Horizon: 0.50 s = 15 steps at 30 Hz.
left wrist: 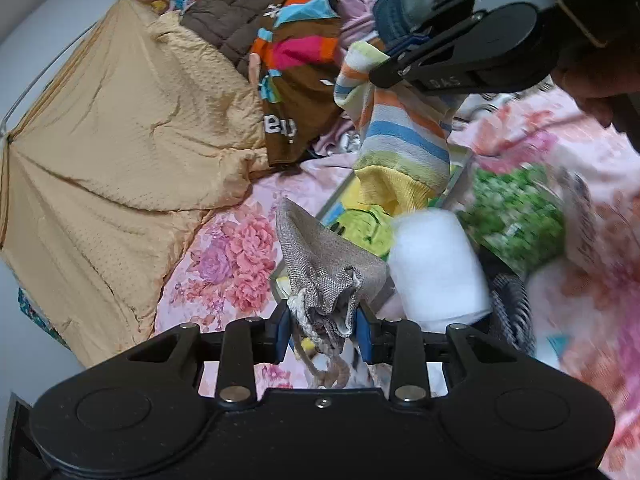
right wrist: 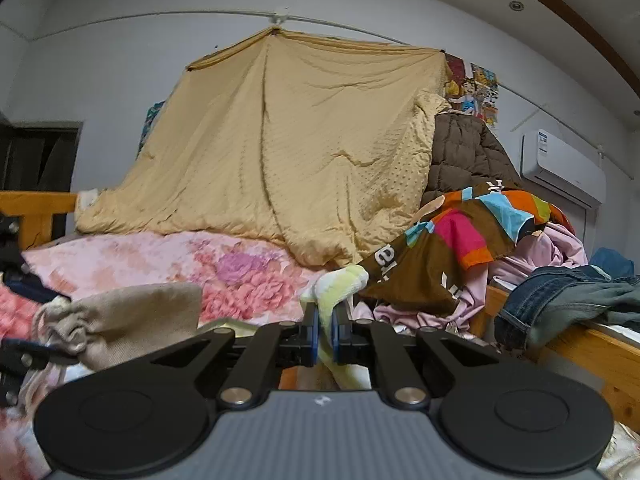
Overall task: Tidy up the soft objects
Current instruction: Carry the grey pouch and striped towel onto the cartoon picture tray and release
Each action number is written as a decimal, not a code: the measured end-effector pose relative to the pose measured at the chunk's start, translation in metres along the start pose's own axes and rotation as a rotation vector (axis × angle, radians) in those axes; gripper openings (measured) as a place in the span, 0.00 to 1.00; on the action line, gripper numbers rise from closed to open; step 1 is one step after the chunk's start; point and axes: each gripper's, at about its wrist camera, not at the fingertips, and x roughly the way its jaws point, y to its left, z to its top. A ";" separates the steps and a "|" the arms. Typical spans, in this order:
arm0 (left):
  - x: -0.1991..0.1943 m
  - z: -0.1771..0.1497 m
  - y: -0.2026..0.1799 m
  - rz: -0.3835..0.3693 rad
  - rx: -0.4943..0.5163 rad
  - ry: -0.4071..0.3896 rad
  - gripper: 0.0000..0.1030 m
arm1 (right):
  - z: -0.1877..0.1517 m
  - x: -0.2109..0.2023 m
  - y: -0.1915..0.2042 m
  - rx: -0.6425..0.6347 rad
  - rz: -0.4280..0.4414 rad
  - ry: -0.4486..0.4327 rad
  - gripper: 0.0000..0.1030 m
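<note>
The left tongs (left wrist: 323, 330) sit at the bottom centre of the left wrist view, blue pads pressed in on the gathered neck of a grey drawstring pouch (left wrist: 326, 276), jaws partly closed around it. The right tongs (right wrist: 325, 334) fill the bottom centre of the right wrist view, jaws nearly together, clamping a striped sock (right wrist: 340, 284). In the left view they reach in from the upper right of the frame, the sock hanging below, with a bare hand (left wrist: 600, 84) gripping the handle behind.
</note>
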 end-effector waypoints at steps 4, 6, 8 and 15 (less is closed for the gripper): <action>0.029 0.009 0.012 0.005 -0.085 -0.005 0.34 | 0.003 0.034 -0.010 0.032 -0.002 -0.004 0.07; 0.047 0.013 0.018 0.004 -0.141 -0.009 0.34 | 0.003 0.050 -0.015 0.054 0.000 0.001 0.07; 0.068 0.019 0.023 -0.008 -0.211 -0.012 0.34 | 0.001 0.067 -0.023 0.087 0.000 0.016 0.07; 0.149 0.038 0.025 -0.072 -0.460 0.017 0.34 | -0.019 0.123 -0.058 0.197 0.034 0.149 0.07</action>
